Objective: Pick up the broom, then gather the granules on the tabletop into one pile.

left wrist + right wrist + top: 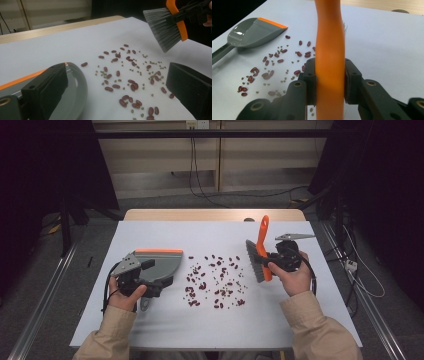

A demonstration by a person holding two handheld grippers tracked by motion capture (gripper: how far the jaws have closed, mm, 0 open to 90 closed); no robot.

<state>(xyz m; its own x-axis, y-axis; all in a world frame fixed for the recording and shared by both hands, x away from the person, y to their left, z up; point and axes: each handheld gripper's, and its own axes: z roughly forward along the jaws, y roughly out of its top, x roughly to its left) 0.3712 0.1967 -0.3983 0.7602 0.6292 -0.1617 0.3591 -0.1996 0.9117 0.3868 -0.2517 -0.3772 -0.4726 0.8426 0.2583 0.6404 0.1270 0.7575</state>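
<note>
the right gripper [272, 259] was clamped on the orange handle of the brush [259, 251], its grey bristles hanging above the table [165, 330] toward the right edge. the left gripper [145, 277] stood with its jaws wide apart over the grey dustpan [161, 265] near the left edge. red beans [216, 280] and small green ones lay scattered between them.

On the desk [150, 330] we see the beans [216, 281] scattered in the middle, the dustpan [159, 265] to their left, the brush [259, 255] to their right.
</note>
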